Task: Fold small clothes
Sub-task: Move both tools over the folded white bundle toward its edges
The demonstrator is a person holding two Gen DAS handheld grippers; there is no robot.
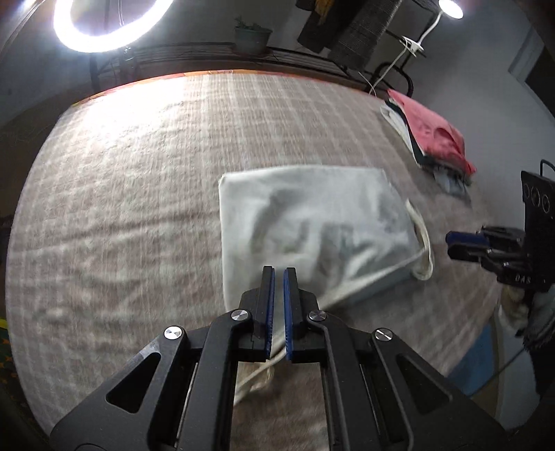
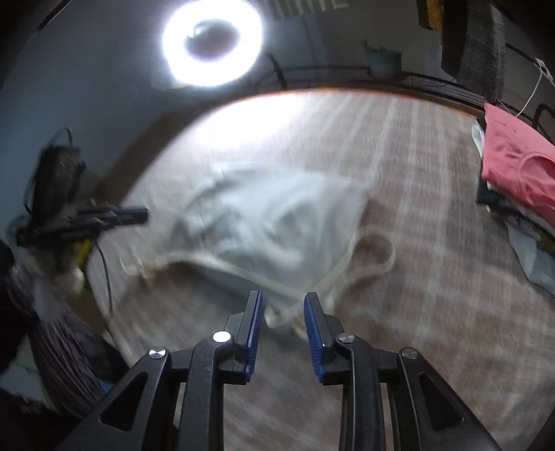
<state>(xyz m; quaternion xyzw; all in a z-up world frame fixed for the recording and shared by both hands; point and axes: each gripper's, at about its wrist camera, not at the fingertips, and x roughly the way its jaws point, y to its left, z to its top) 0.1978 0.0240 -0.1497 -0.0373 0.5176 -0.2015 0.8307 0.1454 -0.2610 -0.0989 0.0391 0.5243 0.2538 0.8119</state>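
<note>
A pale grey-white folded garment (image 1: pixel 312 225) with cream straps (image 1: pixel 423 249) lies on the plaid-covered surface (image 1: pixel 138 173). My left gripper (image 1: pixel 279 274) hovers over its near edge, jaws almost closed with a thin gap and nothing between them. My right gripper (image 2: pixel 282 301) is open, above a loop of the garment's strap (image 2: pixel 374 253), near the garment (image 2: pixel 270 215). The right gripper also shows at the right edge of the left wrist view (image 1: pixel 464 244), and the left gripper at the left of the right wrist view (image 2: pixel 135 215).
A stack of folded clothes topped by a pink piece (image 1: pixel 437 135) sits at the far right; it also shows in the right wrist view (image 2: pixel 513 166). A ring light (image 1: pixel 104 24) and a potted plant (image 1: pixel 252 36) stand behind the surface. Dark fabric (image 2: pixel 69 354) lies at lower left.
</note>
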